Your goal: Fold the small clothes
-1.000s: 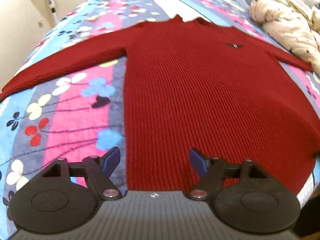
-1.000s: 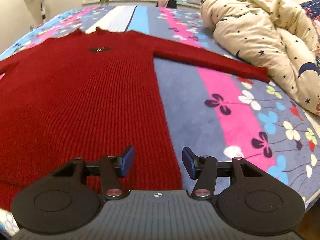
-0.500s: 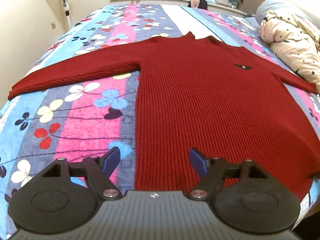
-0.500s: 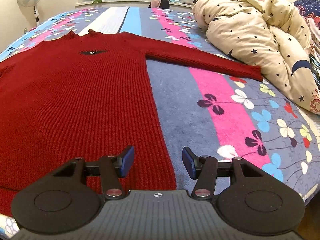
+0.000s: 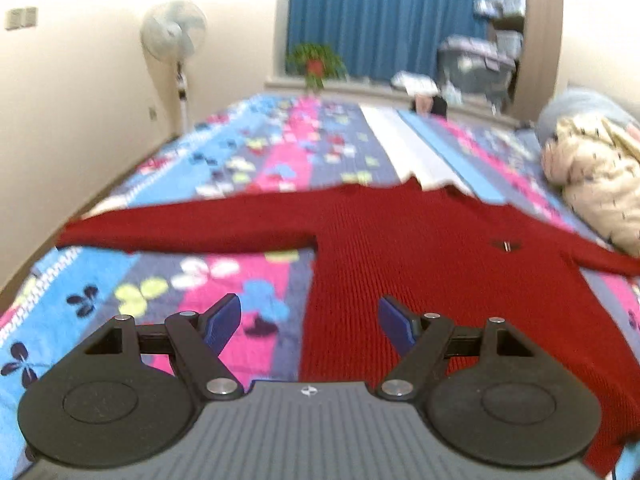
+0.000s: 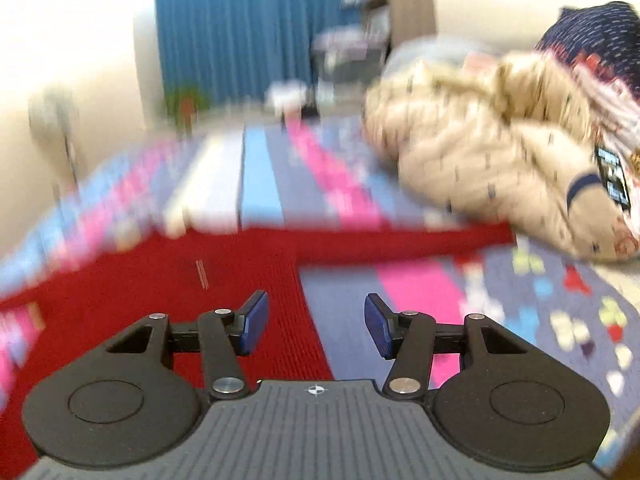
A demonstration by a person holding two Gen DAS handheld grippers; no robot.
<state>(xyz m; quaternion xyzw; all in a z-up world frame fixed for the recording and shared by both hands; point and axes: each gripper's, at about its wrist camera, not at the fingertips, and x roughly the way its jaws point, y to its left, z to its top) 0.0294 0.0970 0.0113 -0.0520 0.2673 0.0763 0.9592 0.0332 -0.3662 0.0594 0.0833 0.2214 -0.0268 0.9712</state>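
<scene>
A red knitted sweater [image 5: 420, 264] lies flat, front up, on the flowered bedspread [image 5: 224, 276], both sleeves spread sideways. My left gripper [image 5: 310, 322] hangs open above the sweater's left side edge, nothing between its blue pads. In the blurred right wrist view the same sweater [image 6: 180, 280] fills the lower left, its right sleeve [image 6: 404, 238] reaching toward a beige quilt. My right gripper [image 6: 316, 326] is open over the sweater's right side edge and holds nothing.
A crumpled beige star-print quilt [image 6: 492, 168] is heaped on the bed's right side, also the quilt [image 5: 596, 184] in the left view. A standing fan [image 5: 174, 40], a potted plant [image 5: 316, 64] and blue curtains [image 5: 384, 16] stand beyond the bed's far end. A wall runs along the left.
Both grippers have risen and tilted upward, so the far wall, fan and curtains came into view. The sweater lies as before. Neither pair of jaws changed its gap.
</scene>
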